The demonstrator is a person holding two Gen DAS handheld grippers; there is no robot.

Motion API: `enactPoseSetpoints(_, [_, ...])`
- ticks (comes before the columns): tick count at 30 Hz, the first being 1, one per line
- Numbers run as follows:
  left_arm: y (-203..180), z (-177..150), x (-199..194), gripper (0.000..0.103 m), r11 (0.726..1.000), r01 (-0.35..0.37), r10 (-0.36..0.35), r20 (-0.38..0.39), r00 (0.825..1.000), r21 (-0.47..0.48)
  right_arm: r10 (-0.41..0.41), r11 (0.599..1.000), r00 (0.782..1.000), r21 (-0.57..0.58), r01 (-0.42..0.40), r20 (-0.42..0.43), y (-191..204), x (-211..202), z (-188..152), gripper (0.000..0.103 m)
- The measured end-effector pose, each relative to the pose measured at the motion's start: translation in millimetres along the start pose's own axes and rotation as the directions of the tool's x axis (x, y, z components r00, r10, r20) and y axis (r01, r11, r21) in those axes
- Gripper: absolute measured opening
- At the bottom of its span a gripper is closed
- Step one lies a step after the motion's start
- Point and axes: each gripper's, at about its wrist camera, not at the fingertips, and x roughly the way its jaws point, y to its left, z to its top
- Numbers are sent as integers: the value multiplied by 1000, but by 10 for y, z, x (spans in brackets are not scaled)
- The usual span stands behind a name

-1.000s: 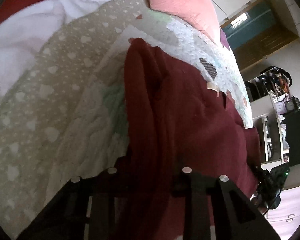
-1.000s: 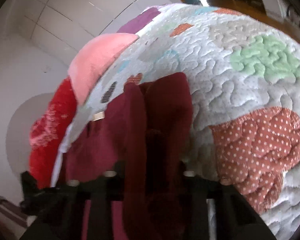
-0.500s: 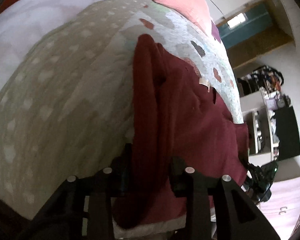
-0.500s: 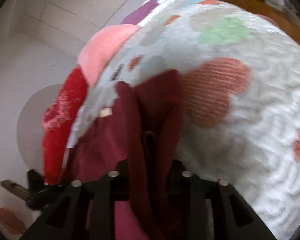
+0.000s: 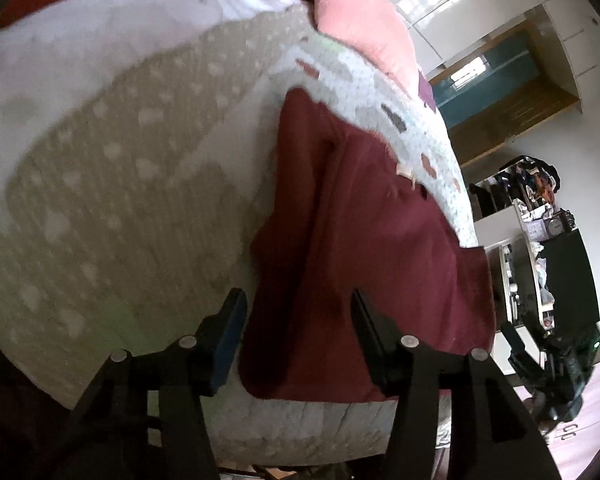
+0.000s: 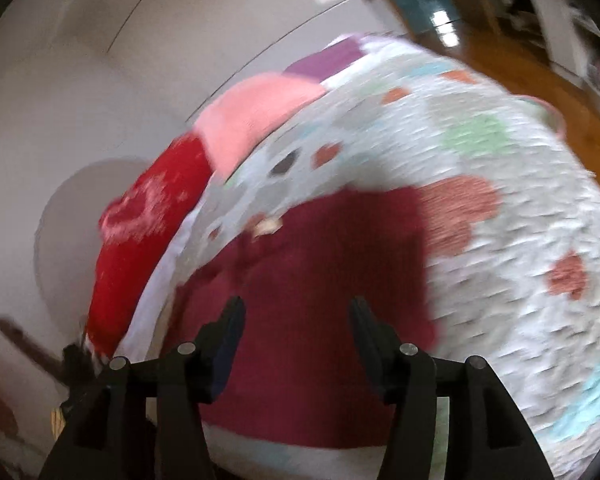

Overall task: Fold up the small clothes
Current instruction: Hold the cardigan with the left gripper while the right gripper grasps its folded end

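A dark red garment [image 5: 360, 248] lies spread on the patchwork quilt [image 5: 384, 92] of a bed, reaching to the bed's near edge. It has a small tan label [image 5: 406, 170] at its far side. My left gripper [image 5: 298, 308] is open, its fingers apart over the garment's near left corner, holding nothing. In the right wrist view the same garment [image 6: 320, 280] lies flat on the quilt [image 6: 520, 240]. My right gripper [image 6: 298, 312] is open above its near edge, holding nothing. The right view is blurred.
A pink pillow [image 5: 364, 28] and a red pillow [image 6: 148, 232] lie at the head of the bed. A beige dotted blanket [image 5: 112, 184] covers the left side. Shelves and a black unit [image 5: 556, 264] stand past the bed. Wooden floor [image 6: 512, 60] lies beyond.
Both grippers were shut on bunched folds of the garment. Both have opened and let go, and the garment now lies flat at the bed's edge. Both cameras have pulled back.
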Motion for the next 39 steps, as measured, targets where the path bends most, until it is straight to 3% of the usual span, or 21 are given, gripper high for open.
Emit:
enactPoseSetpoints(4, [41,-52,123,53,1000,23,-23,-17,1000,-15,60,995,990,-68,-69,-130,444,417,-132,59])
enactPoseSetpoints(7, [83,-82,125,53,995,88,-89,-17,996,-47,76,985,972,-132,-107,-220,792,785,-259,59])
enactPoseSetpoints(8, [100,-98,138,51,992,114,-115,-23,993,-61,77,980,965,-159,-119,-250,912,917,-304,59])
enactPoseSetpoints(9, [120,-125,160,39,987,138,-140,-29,990,-79,74,975,958,-183,-128,-276,1014,1040,-349,59])
enactPoseSetpoints(11, [146,-152,203,29,985,141,-145,-36,989,-101,57,964,944,-228,-136,-324,1221,1309,-415,59])
enactPoseSetpoints(15, [238,-209,227,25,968,205,-211,-24,977,-144,1,950,918,-286,-125,-396,1546,1790,-448,60])
enactPoseSetpoints(20, [214,-286,195,25,975,205,-206,-4,978,-90,-87,923,890,-371,-96,-448,1895,2237,-477,65])
enactPoseSetpoints(24, [273,-328,127,27,971,217,-218,0,976,-97,-156,892,880,-448,-70,-448,2135,2420,-635,77])
enactPoseSetpoints(29, [402,-433,-57,29,971,214,-215,3,977,-108,-305,806,873,-591,24,-380,2290,2565,-868,80])
enactPoseSetpoints(30, [409,-449,-88,30,972,211,-212,2,977,-106,-330,780,869,-625,31,-368,2327,2585,-911,78])
enactPoseSetpoints(32, [400,-500,-161,30,978,186,-186,5,983,-92,-387,709,864,-704,54,-323,2369,2580,-985,66])
enactPoseSetpoints(34, [373,-525,-226,30,982,169,-168,11,986,-85,-405,669,871,-739,74,-280,2348,2533,-995,36])
enactPoseSetpoints(36, [318,-534,-270,30,985,157,-157,12,988,-76,-362,699,887,-713,56,-285,2274,2429,-922,21])
enactPoseSetpoints(39, [205,-540,-330,31,990,135,-135,18,991,-48,-242,782,929,-623,17,-279,2120,2149,-700,18])
